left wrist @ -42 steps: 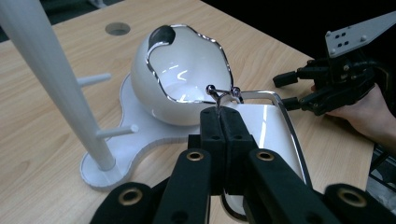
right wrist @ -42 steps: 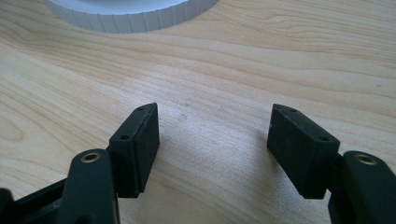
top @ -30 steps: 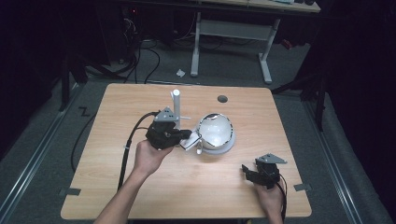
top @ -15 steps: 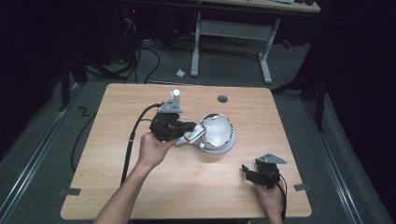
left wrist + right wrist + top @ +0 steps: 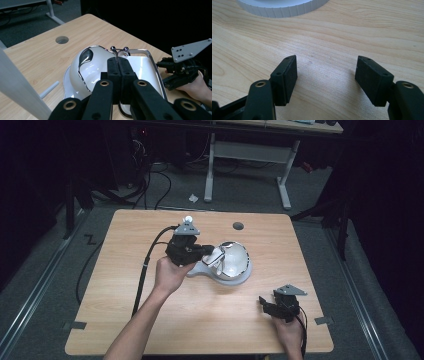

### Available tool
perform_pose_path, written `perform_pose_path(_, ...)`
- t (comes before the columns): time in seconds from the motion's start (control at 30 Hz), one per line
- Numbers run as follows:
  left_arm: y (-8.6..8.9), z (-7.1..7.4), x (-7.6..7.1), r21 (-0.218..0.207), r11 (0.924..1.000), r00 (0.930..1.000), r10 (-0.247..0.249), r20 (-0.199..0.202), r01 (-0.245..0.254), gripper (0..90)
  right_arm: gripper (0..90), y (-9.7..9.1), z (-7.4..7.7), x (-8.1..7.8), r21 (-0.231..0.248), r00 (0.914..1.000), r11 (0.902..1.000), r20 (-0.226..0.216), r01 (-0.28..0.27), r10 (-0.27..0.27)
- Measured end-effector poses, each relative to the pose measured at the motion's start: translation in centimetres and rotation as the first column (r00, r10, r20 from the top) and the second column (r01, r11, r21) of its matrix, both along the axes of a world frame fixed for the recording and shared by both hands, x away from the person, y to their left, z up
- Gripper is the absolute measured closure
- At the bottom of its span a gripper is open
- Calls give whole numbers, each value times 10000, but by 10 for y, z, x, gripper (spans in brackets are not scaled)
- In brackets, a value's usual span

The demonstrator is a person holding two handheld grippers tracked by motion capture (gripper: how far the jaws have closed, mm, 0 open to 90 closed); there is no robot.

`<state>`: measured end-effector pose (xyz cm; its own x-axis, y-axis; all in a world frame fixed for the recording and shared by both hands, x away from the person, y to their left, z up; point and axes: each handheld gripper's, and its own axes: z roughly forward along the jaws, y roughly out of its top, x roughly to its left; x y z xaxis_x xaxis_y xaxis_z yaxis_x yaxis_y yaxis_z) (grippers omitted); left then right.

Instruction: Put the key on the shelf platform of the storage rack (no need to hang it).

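- Pale wood table [image 5: 125, 320] in a dark room carries the work; a white clasp purse [image 5: 235, 262] sits just right of its middle, on a flat pale base [image 5: 200, 270] that sticks out to the left from under it.
- From the left gripper view the purse's chrome frame [image 5: 152, 65] stands open, and the two-ball clasp [image 5: 119, 49] sits at the top of the frame, directly ahead of the jaw tips.
- The left gripper [image 5: 216, 256] comes at the purse from its left side. Its jaws are pressed together on the frame edge right below the clasp, with no gap visible between the pads [image 5: 113, 67].
- The frame's long side runs away from the fingers to the right, so any further opening would seemingly swing about the hinge ends, which sit low and mostly hidden.
- The left hand [image 5: 167, 272] is the one at the purse; the right hand [image 5: 290, 330] rests well apart, near the table's front right corner.
- The right gripper [image 5: 265, 306] points towards the purse, jaws spread wide over bare wood with nothing between them [image 5: 327, 72]. A white ribbed rim [image 5: 284, 8] lies beyond its tips.
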<state>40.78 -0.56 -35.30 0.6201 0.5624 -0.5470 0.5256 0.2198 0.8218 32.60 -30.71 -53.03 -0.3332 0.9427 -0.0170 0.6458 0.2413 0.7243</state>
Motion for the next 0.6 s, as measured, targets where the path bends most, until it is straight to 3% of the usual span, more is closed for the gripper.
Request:
perform_pose_path(0.37,-14,1,7,40,10000,10000,38,89,-39,898,345,0,0,0,-13,10000,10000,13,-15,15)
perform_pose_path(0.6,-21,-7,13,204,9997,9999,141,68,-142,898,345,0,0,0,-7,10000,10000,10,-18,18)
